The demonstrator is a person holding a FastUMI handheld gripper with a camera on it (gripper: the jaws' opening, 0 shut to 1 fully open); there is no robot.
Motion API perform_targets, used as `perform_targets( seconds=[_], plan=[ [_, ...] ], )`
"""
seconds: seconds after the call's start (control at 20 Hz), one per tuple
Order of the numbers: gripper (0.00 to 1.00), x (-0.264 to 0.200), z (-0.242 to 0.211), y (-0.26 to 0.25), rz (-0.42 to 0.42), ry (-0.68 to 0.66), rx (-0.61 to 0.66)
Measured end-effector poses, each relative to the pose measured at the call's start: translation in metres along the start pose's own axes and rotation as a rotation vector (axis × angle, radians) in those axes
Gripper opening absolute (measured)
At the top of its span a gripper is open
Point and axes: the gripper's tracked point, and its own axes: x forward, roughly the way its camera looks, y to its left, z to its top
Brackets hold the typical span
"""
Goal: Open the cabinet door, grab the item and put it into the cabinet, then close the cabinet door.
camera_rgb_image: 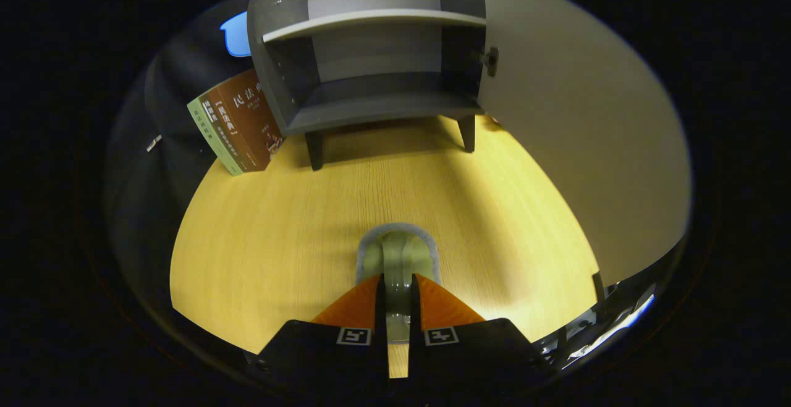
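Hand-held gripper (398, 283) clenched on a pale item (398, 252) above the bench (278, 240); the open cabinet (371, 61) stands at twelve o'clock, well beyond the fingers.

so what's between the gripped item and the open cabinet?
Bare wooden table lies between the pale green item, pinched by the gripper, and the cabinet, per gripper view.

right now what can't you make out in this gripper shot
- Held item: a pale green thing with a grey rim, clamped between the fingers; they cover its near part, so what it is stays unclear.
- Cabinet: its top is cut off by the view's edge.
- Open door: its far edge is cut off, and the hinge is small and dark.
- Books: their left part sinks into shadow beside the cabinet.
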Motion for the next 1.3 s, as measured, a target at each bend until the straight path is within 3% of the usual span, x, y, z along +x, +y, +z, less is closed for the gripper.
perform_targets(
  seconds=[0.35, 0.6, 0.95, 1.3],
  plan=[
    [0.16, -0.074, 0.119, 0.012, 0.040, -0.135, -0.021],
    [0.16, -0.102, 0.222, 0.022, 0.083, -0.212, 0.030],
    [0.16, -0.053, 0.325, 0.024, 0.061, -0.209, 0.055],
    [0.16, 0.016, 0.382, 0.037, 0.033, -0.176, 0.020]
  ],
)
